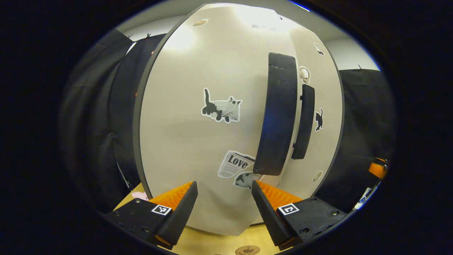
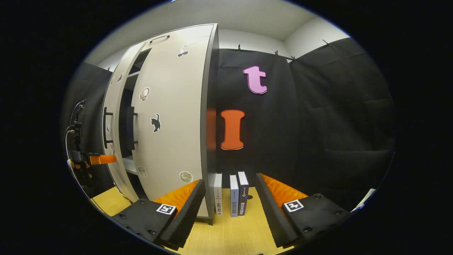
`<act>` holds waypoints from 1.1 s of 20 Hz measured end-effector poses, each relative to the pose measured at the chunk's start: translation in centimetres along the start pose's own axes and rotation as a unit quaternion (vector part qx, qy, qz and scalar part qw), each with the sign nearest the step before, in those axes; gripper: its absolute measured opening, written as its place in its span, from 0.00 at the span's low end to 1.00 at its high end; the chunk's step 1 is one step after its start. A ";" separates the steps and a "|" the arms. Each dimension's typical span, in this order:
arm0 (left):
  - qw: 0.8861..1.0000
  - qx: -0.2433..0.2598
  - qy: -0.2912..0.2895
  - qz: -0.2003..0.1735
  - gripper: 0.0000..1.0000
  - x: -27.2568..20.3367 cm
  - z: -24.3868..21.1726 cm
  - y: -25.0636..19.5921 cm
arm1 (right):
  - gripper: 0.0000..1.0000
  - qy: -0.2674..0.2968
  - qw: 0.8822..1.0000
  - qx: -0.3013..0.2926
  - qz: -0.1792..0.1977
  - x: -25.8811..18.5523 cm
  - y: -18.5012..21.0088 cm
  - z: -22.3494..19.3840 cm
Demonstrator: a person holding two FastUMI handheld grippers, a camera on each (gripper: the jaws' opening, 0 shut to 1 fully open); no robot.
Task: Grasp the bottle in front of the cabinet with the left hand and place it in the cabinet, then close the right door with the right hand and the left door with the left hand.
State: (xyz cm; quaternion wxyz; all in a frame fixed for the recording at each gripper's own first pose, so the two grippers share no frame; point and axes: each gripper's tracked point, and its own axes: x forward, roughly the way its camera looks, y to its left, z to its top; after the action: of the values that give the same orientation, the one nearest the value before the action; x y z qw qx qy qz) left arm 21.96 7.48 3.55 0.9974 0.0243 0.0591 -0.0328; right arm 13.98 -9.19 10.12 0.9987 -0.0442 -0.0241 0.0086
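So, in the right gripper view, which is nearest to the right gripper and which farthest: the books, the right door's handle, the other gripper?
From the right gripper:
1. The books, standing on the table straight ahead between its fingers.
2. The right door's handle, up to the left.
3. The left gripper, far left, beyond the left door.

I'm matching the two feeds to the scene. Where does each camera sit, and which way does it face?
Left gripper view: rides the left gripper, close to the left door and its handle; own fingers open.
Right gripper view: rides the right gripper, beside the cabinet, facing the right door and books; own fingers open.
Shared: both doors, a gap between them; the left gripper far left.
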 end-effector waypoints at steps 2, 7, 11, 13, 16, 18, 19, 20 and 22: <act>1.000 0.001 0.002 0.001 0.94 0.0 0.0 -0.1 | 0.95 0.002 1.000 -0.001 -0.001 0.1 -0.1 -0.1; 1.000 0.001 0.012 0.000 0.94 0.3 -0.4 -0.3 | 0.95 0.010 1.000 -0.002 -0.012 0.3 -0.9 -0.5; 1.000 0.005 0.022 0.004 0.94 0.3 -0.7 -0.6 | 0.95 0.016 1.000 -0.004 -0.024 0.2 -1.4 -0.6; 1.000 0.001 0.023 0.001 0.94 -0.3 -0.5 -1.0 | 0.95 0.016 1.000 -0.002 -0.024 0.0 -1.4 -0.3; 1.000 -0.004 0.014 -0.002 0.94 -2.7 0.8 -1.1 | 0.95 0.011 1.000 -0.010 -0.024 -0.3 -1.2 0.3; 1.000 -0.011 0.004 -0.002 0.94 -4.2 2.0 -0.8 | 0.95 0.005 1.000 -0.012 -0.019 -0.4 -0.9 0.9; 1.000 -0.013 -0.001 -0.001 0.94 -4.9 2.6 -0.6 | 0.95 0.004 1.000 -0.011 -0.016 -0.4 -0.6 1.0; 1.000 -0.013 -0.007 0.002 0.94 -5.5 3.1 -0.3 | 0.95 0.003 1.000 -0.010 -0.013 -0.5 -0.4 1.1; 1.000 -0.009 -0.016 0.008 0.94 -6.8 4.0 0.4 | 0.95 0.000 1.000 -0.009 -0.006 -0.8 0.3 1.3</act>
State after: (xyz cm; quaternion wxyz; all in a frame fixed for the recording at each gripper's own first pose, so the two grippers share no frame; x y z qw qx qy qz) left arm 15.69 8.10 8.37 0.9986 0.0151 0.0432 -0.0247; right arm 13.15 -8.79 11.36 0.9983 -0.0533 -0.0240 0.0028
